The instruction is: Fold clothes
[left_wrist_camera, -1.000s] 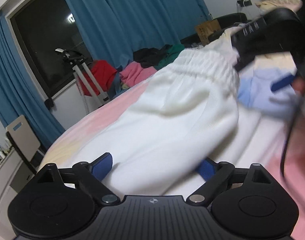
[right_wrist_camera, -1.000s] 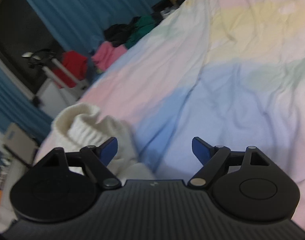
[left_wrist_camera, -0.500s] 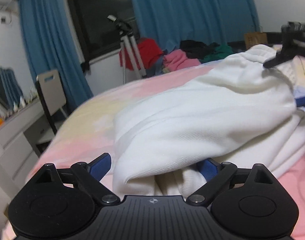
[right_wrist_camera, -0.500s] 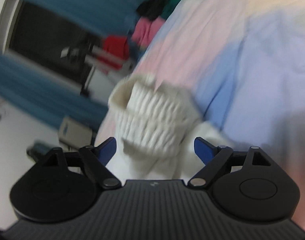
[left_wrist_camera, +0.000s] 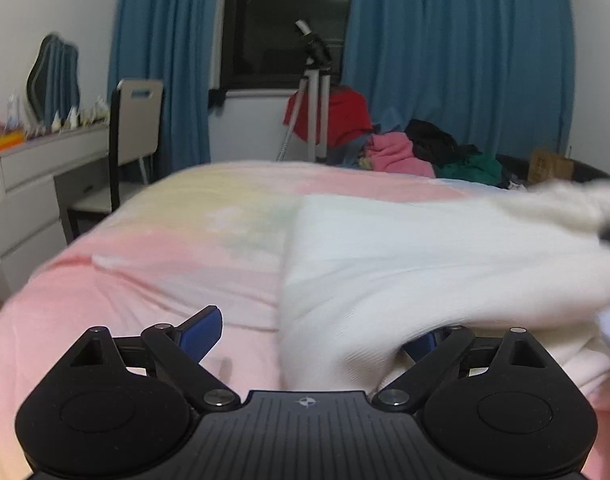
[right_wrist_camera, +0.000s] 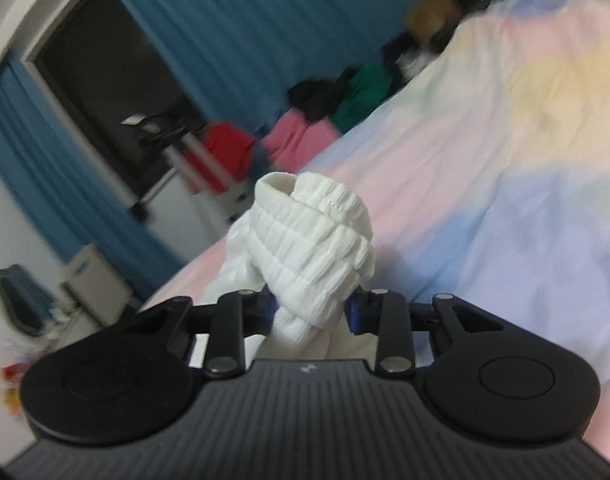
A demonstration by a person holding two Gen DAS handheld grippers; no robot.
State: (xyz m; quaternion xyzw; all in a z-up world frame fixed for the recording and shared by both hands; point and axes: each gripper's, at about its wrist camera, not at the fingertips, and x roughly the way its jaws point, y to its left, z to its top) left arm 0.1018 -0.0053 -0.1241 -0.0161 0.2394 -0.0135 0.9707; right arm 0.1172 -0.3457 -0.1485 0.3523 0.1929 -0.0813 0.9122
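A: What has the right gripper [right_wrist_camera: 309, 312] got?

B: Its jaws are pinched in on the ribbed elastic waistband of the white sweatpants [right_wrist_camera: 313, 240]. The gathered band bunches up straight ahead of the blue fingertips [right_wrist_camera: 353, 312], and more white cloth hangs below, between the linkages.

A: And the left gripper [left_wrist_camera: 311, 334]?

B: Its jaws are spread wide. The left blue finger [left_wrist_camera: 199, 330] sits over bare pink sheet; the right finger is mostly covered by a fold of the sweatpants [left_wrist_camera: 425, 276], which lie in the right half of the gap and spill off to the right. I cannot tell whether the cloth touches that finger.

A: What is beneath them?

B: A pastel bedsheet [left_wrist_camera: 177, 248], pink, yellow and pale blue. Farther ahead of the left gripper stands a tripod [left_wrist_camera: 315, 112], with a heap of red, pink, black and green clothes [left_wrist_camera: 401, 148] just to its right. Far left there is a chair [left_wrist_camera: 135, 128] at a white desk [left_wrist_camera: 29, 184], and blue curtains [left_wrist_camera: 457, 56] frame a dark window.
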